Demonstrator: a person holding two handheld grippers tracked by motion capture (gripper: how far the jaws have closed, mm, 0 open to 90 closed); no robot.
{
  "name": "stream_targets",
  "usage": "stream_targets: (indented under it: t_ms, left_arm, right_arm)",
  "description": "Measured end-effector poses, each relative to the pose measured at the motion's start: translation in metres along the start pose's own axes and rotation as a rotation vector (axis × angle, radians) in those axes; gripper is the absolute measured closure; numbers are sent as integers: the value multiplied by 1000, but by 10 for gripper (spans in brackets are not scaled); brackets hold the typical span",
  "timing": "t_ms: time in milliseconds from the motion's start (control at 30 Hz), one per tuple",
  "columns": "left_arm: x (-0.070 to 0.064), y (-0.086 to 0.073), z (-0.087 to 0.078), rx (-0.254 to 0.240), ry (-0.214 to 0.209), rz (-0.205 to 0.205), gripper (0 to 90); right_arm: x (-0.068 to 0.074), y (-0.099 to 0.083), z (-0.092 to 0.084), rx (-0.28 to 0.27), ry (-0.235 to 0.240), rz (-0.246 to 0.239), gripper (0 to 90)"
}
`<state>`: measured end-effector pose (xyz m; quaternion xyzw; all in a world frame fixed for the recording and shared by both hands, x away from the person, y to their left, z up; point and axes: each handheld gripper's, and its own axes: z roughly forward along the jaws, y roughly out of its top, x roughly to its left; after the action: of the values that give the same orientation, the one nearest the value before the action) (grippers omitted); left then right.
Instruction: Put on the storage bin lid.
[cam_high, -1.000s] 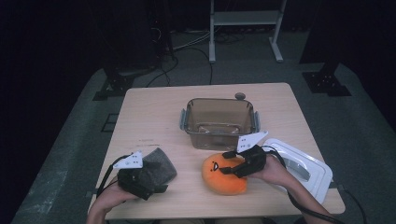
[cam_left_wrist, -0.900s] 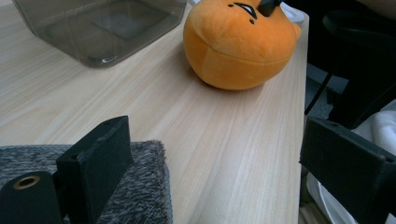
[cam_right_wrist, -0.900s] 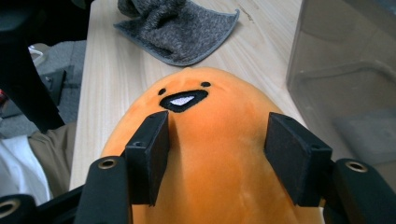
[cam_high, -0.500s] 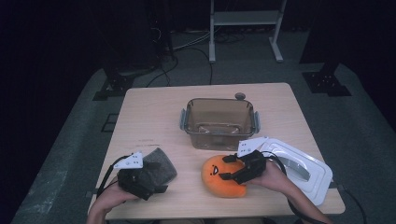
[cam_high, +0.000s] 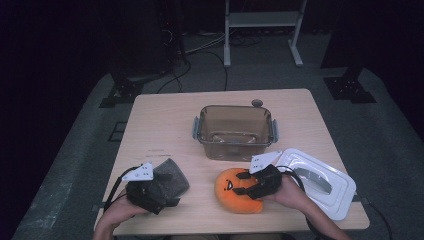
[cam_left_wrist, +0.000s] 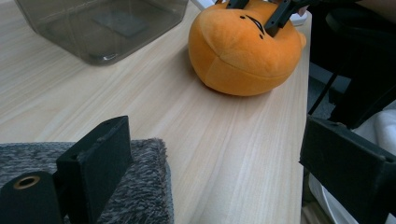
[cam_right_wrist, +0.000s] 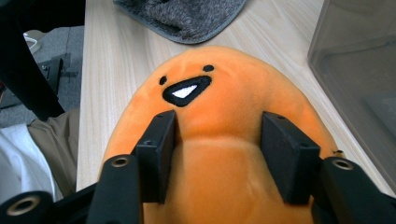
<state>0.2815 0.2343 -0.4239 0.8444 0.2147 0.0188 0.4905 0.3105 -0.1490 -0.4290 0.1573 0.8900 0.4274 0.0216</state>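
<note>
An orange plush toy (cam_high: 227, 194) with a drawn face lies near the table's front edge, right of centre. My right gripper (cam_high: 248, 184) comes at it from the right, and its two jaws press into the soft top with a fold of plush (cam_right_wrist: 187, 88) bulging between them. A grey fuzzy cloth (cam_high: 176, 172) lies at the front left. My left gripper (cam_high: 170, 190) stands open over that cloth (cam_left_wrist: 140, 186), one jaw resting on it and the other out past the table edge. The plush (cam_left_wrist: 243, 51) sits ahead of the left gripper (cam_left_wrist: 219, 144).
A clear brown plastic container (cam_high: 235, 132) with side clips stands mid-table, behind the plush. Its white lid (cam_high: 320, 182) lies flat at the front right. A small round grey object (cam_high: 256, 103) sits behind the container. Bare wood (cam_high: 165, 130) stretches along the left and back.
My right gripper has come down a little onto the plush and sunk its jaws into it. The left gripper and the cloth have stayed put.
</note>
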Motion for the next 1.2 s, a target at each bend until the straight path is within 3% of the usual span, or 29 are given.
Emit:
stream_targets:
  t_ms: [400,633,767,933,1200]
  left_arm:
    - [0,-1,0,1,3,-2,84]
    - [1,-1,0,-2,8,-5,84]
    - [1,-1,0,-5,9,-8,84]
    - [2,-2,-2,-8,13,-9,84]
    - [2,-2,-4,-12,18,-11,84]
  right_arm:
    - [4,-2,0,-1,-8,-54,627]
    - [5,0,-3,-20,0,-23,711]
    - [1,5,-6,-31,29,2,746]
    - [-4,11,-9,-40,47,41,755]
    - [-4,20,-10,-26,72,47,767]
